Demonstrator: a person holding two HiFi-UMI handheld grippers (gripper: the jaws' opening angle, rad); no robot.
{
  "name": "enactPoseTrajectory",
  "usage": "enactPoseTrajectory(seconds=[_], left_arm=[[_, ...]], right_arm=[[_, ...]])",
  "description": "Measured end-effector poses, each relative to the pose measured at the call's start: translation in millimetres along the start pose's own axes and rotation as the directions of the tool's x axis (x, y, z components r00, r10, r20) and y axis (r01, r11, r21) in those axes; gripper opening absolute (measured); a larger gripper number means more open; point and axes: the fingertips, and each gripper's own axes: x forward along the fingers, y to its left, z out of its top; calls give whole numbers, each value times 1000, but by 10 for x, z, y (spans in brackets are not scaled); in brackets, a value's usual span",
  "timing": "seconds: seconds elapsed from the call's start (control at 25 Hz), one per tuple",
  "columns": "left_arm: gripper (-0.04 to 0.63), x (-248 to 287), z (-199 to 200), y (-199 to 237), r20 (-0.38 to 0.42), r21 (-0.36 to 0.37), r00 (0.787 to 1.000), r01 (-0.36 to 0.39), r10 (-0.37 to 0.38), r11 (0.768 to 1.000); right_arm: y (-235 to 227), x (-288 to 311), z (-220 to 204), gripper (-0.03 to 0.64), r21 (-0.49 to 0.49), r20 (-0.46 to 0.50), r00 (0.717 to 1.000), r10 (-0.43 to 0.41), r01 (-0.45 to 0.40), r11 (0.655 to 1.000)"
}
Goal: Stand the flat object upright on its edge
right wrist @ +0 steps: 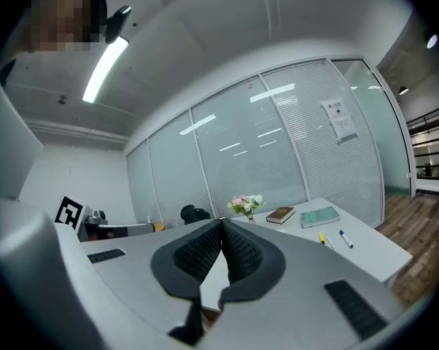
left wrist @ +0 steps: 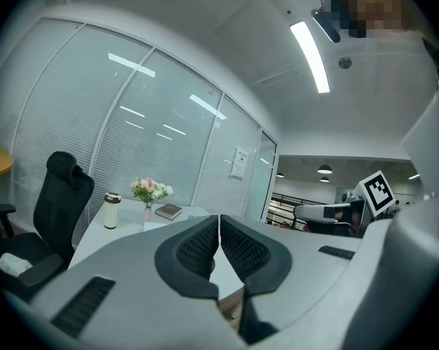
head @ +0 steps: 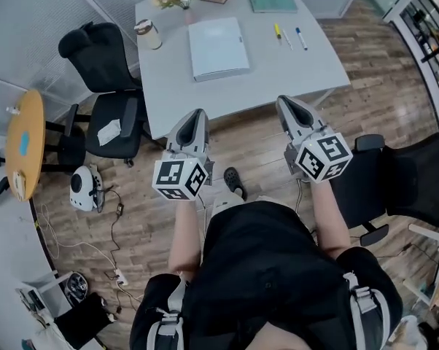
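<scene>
Left gripper (head: 197,117): held out ahead of the torso, pointing forward, jaws pressed together with nothing between them; marker cube (head: 180,179) at its rear.
Right gripper (head: 287,103): same pose, jaws likewise together and empty, roughly level with the left, well apart.
Forearms (head: 181,232): both bare, extended forward.

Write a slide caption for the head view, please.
Left gripper and right gripper, both shut, poised before the table bearing a flat white folder.
</scene>
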Motion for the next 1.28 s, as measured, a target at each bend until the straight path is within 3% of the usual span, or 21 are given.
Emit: enactPoseTrajectory(seconds=[0.32,0.64,0.84,1.28], left_arm=[[28,520,162,562,-33,-2,997,63,-63,998],[23,816,116,938,-67,-58,993,92,-96,994],[23,986,48,1096,-75,-59,994,69,-74,996],[25,1691,212,1673,-112,34,992,-61,64,998]], right_arm=[[-133,725,58,17,7,-3,997,-73,73,997],[-211,1112,-101,17,12,-58,991,-120,121,993],[-382,1314,-146,17,1,-88,988,-125,126,992],[-925,2252,-20,18,-3,-122,989,-79,80,997]])
